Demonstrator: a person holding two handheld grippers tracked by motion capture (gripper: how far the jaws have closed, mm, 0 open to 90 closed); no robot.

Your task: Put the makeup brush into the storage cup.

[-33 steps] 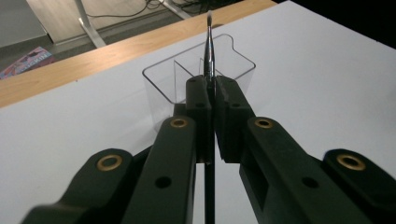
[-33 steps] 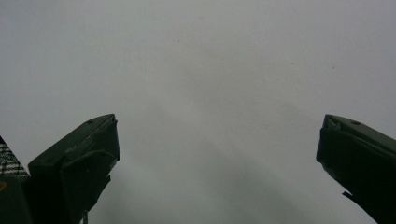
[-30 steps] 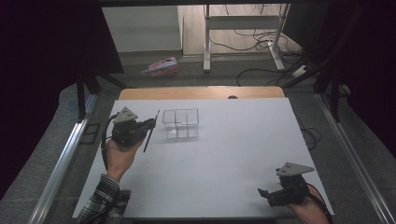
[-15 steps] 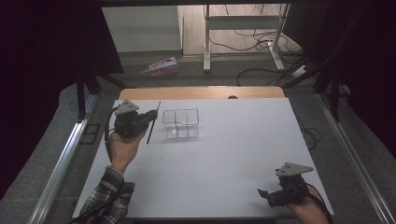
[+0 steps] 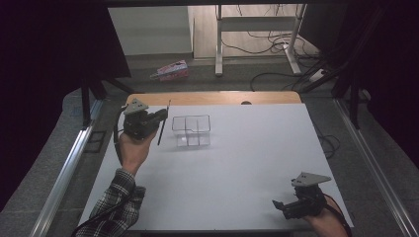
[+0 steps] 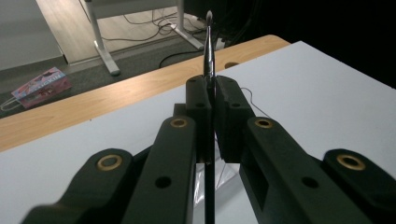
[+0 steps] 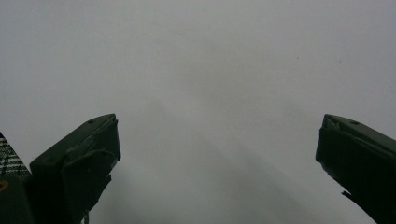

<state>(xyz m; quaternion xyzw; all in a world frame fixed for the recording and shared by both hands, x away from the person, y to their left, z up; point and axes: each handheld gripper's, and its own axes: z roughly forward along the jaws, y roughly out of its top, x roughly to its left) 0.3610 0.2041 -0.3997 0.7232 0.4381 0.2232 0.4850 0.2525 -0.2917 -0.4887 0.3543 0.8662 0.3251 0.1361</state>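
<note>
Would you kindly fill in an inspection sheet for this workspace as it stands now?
Surface: white table, wooden strip along its far edge.
Job's things: thin black pen clamped in the left tool, lifted beside a clear divided box.
Clutter: nothing seen on the table.
Grippers: left tool shut on the pen; right tool open, low at the near right corner.
Cables: several on the floor beyond the table.
Surroundings: pink packet on the floor, desk legs behind.

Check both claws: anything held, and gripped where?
Left claw is shut on a thin dark stick, clamped around mid-length, both ends sticking out. Right claw is open and holds nothing.
</note>
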